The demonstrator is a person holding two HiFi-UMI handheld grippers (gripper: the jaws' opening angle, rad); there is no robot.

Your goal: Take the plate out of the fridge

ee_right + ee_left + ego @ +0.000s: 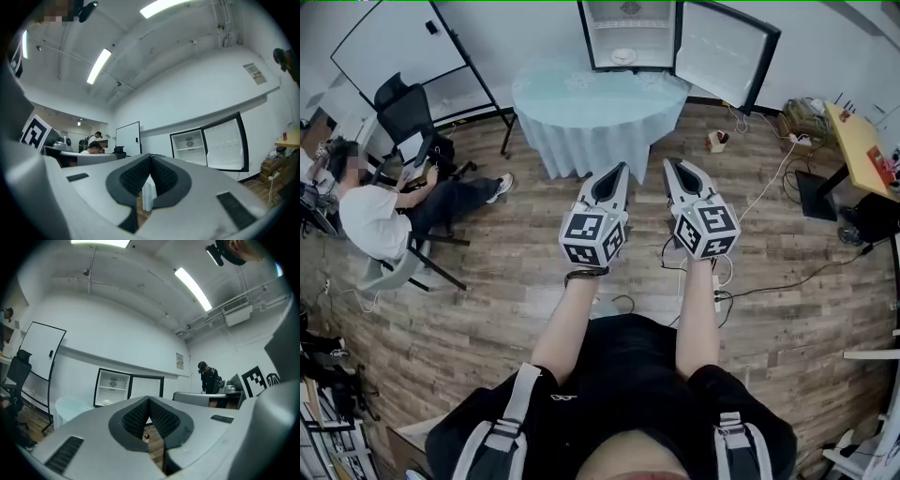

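Note:
The small black fridge (pixel 628 36) stands open at the far wall, its door (pixel 724 47) swung to the right. A white plate (pixel 623 55) lies on the fridge's lower level; the left gripper view shows the plate (pixel 107 402) in the fridge (pixel 112 387) far ahead. Both grippers are held side by side over the wooden floor, well short of the fridge. My left gripper (pixel 621 167) (pixel 149 398) is shut with nothing between its pads. So is my right gripper (pixel 667 162) (pixel 151 155), with the fridge (pixel 190 146) to its right.
A round table with a pale blue cloth (pixel 598 98) stands between me and the fridge. A person sits at the left (pixel 384 211) near an office chair (pixel 403 112) and a whiteboard (pixel 403 42). Cables (pixel 769 187) cross the floor; a wooden desk (pixel 861 141) is at the right.

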